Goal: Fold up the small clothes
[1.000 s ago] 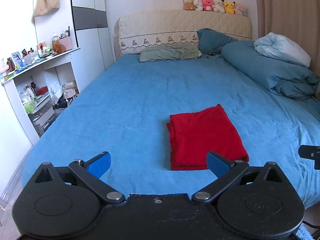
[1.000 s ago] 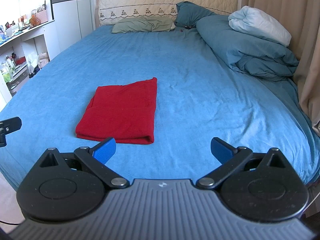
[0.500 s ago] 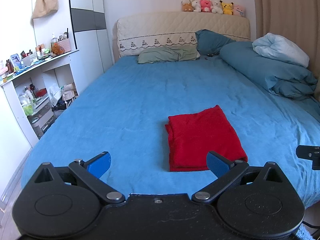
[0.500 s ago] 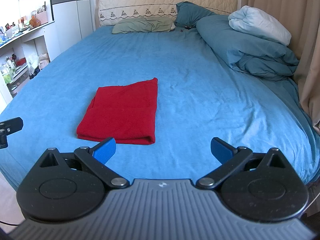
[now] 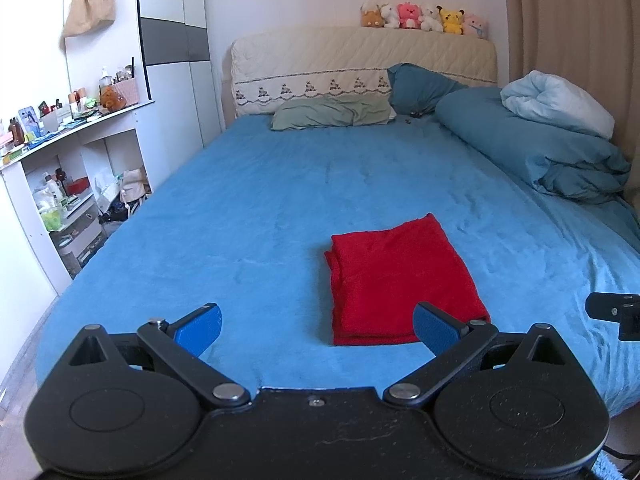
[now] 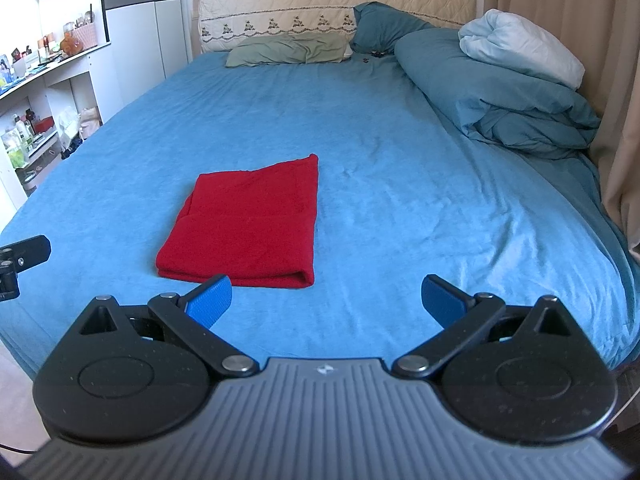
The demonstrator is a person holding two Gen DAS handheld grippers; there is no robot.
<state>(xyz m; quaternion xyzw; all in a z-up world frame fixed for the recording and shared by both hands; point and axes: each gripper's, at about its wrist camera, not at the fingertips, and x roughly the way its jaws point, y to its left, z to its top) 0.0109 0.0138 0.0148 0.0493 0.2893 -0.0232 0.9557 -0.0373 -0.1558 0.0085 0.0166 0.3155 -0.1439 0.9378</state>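
Red cloth [image 5: 400, 276]: lying folded into a flat rectangle on the blue bed sheet [image 5: 260, 220], toward the foot of the bed.
Left gripper [image 5: 316, 326]: hovering near the cloth's front edge, fingers spread wide, gripping nothing.
Right gripper [image 6: 326, 300]: hovering just right of the cloth, fingers spread wide, gripping nothing.
Duvet [image 6: 500, 92]: sitting bundled well beyond the cloth.

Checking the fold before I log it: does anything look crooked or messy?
Mostly tidy. The red garment lies flat on the bed, but its left edge shows uneven layers peeking out. Both grippers are open and clear.
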